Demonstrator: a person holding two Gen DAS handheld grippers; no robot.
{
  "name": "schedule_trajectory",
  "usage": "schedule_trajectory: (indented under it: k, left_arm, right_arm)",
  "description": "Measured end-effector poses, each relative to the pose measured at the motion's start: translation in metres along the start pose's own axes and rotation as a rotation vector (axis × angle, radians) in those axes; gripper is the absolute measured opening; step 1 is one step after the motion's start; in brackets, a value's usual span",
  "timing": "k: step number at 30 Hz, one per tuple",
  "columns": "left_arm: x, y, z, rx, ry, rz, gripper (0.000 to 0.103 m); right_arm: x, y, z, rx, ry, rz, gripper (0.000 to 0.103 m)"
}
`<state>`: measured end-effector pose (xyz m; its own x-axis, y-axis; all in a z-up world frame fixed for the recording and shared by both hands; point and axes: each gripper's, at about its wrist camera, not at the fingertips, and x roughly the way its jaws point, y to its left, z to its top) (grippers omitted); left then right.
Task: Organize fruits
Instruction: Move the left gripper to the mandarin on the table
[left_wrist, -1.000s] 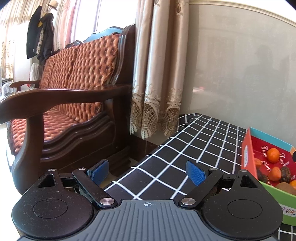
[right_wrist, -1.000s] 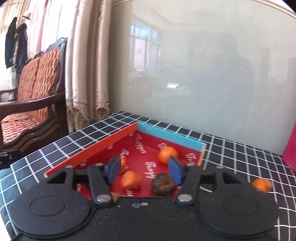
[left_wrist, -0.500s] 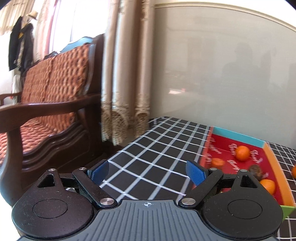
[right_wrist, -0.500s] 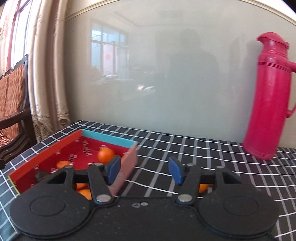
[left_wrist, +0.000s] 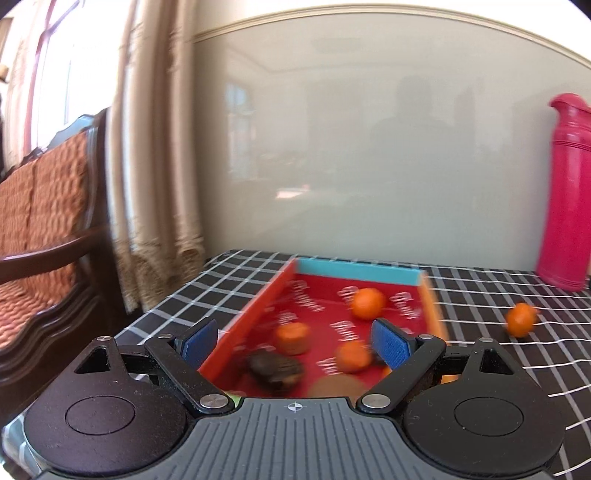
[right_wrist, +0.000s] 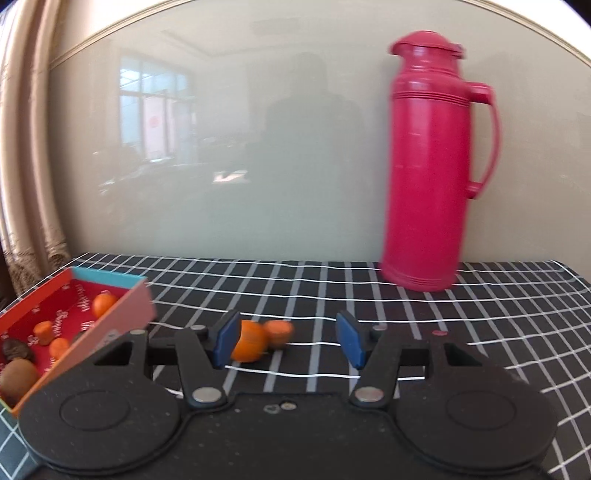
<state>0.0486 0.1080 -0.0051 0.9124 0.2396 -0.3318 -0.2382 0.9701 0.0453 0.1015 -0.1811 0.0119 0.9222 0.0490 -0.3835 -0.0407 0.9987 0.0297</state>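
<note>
Right wrist: two orange fruits (right_wrist: 258, 338) beside one box (right_wrist: 110, 321).

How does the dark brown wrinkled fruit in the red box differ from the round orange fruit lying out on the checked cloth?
The dark brown wrinkled fruit lies inside the red cardboard box; the round orange fruit lies outside it on the black checked cloth. The brown one looks flatter and duller, the orange one rounder and brighter. Neither is held by a gripper.

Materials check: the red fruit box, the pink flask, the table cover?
Red fruit box: looks like printed cardboard, matte, with thin flat walls and printed lettering inside. Pink flask: likely moulded plastic with a slight sheen, ribbed bands and a one-piece handle. Table cover: probably fabric, black with a white grid; blur leaves the weave unclear.
</note>
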Motion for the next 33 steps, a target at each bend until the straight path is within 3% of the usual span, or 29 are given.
schedule_trajectory:
  k: [10,21,33]
  left_arm:
    - [-0.002,-0.073,0.004,0.088,-0.031,-0.138,0.090]
    - [0.026,-0.136,0.003,0.121,0.002,-0.265,0.090]
    - [0.064,-0.194,-0.004,0.179,0.057,-0.328,0.089]
  right_arm:
    - [-0.008,-0.056,-0.012,0.056,0.013,-0.086,0.057]
    - [0.005,-0.092,-0.023,0.088,0.036,-0.157,0.057]
    - [0.026,-0.137,-0.027,0.103,0.077,-0.274,0.057]
